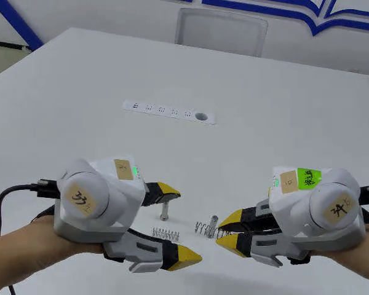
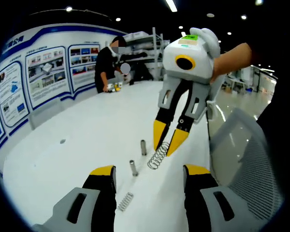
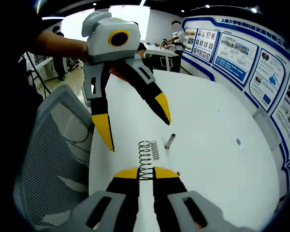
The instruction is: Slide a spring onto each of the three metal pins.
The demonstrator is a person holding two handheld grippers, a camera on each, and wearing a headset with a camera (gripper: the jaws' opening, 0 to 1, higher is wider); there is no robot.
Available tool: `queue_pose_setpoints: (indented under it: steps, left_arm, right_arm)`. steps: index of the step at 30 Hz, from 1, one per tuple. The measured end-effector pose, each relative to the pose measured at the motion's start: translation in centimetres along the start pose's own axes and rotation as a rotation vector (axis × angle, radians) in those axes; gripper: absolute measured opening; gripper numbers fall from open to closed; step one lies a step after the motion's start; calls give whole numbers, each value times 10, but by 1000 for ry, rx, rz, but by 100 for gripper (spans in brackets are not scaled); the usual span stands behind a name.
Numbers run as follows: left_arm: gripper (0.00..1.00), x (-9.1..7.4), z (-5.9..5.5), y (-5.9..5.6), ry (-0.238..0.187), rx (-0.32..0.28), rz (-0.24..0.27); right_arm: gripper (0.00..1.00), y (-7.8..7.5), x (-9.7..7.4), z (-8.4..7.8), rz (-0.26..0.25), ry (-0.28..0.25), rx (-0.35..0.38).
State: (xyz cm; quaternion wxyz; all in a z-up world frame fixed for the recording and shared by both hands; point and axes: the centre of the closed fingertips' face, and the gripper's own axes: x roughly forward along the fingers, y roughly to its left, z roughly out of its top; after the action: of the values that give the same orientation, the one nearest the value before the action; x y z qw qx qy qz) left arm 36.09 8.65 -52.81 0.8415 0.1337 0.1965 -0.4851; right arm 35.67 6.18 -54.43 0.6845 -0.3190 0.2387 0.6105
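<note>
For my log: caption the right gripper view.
The right claw pinches a spring; the open left claw hovers beside a second spring and a pin.

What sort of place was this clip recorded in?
Probably a showroom or exhibition-hall meeting area: a large white table with a power strip, a mesh chair, and blue-trimmed display boards along the wall.

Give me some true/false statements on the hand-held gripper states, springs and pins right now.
1. The right hand-held gripper is shut on a spring. True.
2. The left hand-held gripper holds a spring. False: its jaws are open and empty.
3. A second spring lies loose on the table. True.
4. The pins in view already carry springs. False: the left pin and the right pin are both bare.
</note>
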Motion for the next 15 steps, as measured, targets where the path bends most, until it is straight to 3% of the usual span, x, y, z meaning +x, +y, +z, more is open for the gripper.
queue_pose_setpoints:
  steps: [15]
  left_arm:
    - [26,6,2,-20,1,16,-77]
  right_arm:
    - [10,13,-3,15,18,-1,-82]
